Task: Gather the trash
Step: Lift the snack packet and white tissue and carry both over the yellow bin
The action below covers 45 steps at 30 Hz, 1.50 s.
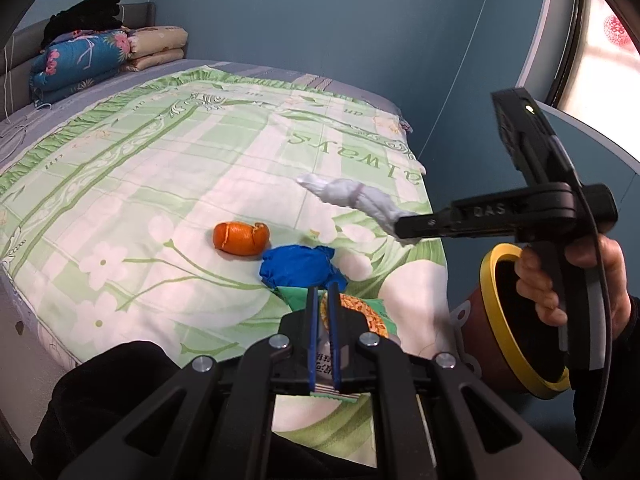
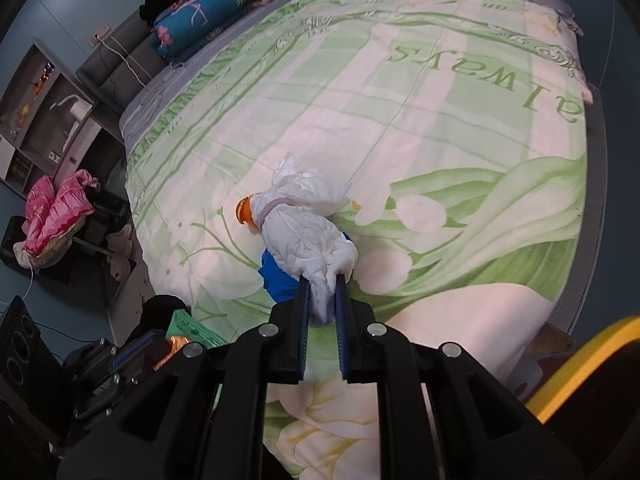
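Note:
My left gripper (image 1: pixel 323 300) is shut on a green snack wrapper (image 1: pixel 360 314) just above the near edge of the bed. My right gripper (image 2: pixel 323 284) is shut on a crumpled white plastic bag (image 2: pixel 308 224) and holds it in the air above the bed; the bag also shows in the left wrist view (image 1: pixel 356 196). An orange peel (image 1: pixel 241 238) and a crumpled blue bag (image 1: pixel 298 266) lie on the green floral bedspread (image 1: pixel 160 152). A brown bin with a yellow rim (image 1: pixel 520 320) stands right of the bed.
Folded quilts and black clothes (image 1: pixel 92 48) are stacked at the head of the bed. Blue walls and a window (image 1: pixel 600 52) lie to the right. Left of the bed are pink clothes (image 2: pixel 56 208), shelves and a speaker (image 2: pixel 16 348).

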{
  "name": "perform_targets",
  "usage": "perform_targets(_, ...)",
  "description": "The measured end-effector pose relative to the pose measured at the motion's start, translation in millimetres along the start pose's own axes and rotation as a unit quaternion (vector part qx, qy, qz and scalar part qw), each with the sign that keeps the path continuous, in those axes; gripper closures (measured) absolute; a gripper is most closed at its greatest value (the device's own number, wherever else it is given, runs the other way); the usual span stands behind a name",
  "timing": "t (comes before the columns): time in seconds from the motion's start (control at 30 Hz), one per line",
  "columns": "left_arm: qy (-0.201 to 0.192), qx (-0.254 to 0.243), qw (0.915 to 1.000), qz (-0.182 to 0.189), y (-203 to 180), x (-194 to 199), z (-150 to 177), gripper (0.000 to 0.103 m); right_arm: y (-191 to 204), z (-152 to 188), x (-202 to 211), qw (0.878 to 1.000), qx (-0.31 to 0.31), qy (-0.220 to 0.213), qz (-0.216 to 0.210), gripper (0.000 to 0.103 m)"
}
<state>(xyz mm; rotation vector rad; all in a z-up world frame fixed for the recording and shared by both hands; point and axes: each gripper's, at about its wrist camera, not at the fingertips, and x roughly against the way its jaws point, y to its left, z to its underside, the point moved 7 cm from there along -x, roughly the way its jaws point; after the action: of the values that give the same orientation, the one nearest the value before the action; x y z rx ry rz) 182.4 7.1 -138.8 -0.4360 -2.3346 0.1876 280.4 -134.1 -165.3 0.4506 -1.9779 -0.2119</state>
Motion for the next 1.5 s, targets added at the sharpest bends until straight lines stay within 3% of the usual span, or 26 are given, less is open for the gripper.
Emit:
perform_targets(0.63, -0.112, -0.024, 0.9931, -0.028, -34.0, 84.9, -62.6, 0.098, 4.9, 30.6, 151.0, 0.988, 0.005, -0.151, -0.029, 0.091)
perform_targets(0.93, -0.142, -0.054, 0.9884, -0.004, -77.0, 107.6, -80.3, 0.098, -9.9, 50.0, 210.7, 0.976, -0.012, -0.216, -0.017, 0.091)
perform_targets(1.23, -0.157, -0.116, 0.9806, 0.021, -136.8, 107.7, -92.2, 0.098, -44.5, 70.2, 251.7, 0.966, -0.063, -0.251, 0.014, 0.091)
perform_targets(1.5, -0.136, -0.172, 0.9735, 0.066, -197.8, 77.7, -97.8, 0.098, -79.2, 101.6, 282.0, 0.952, -0.122, -0.272, 0.069, 0.091)
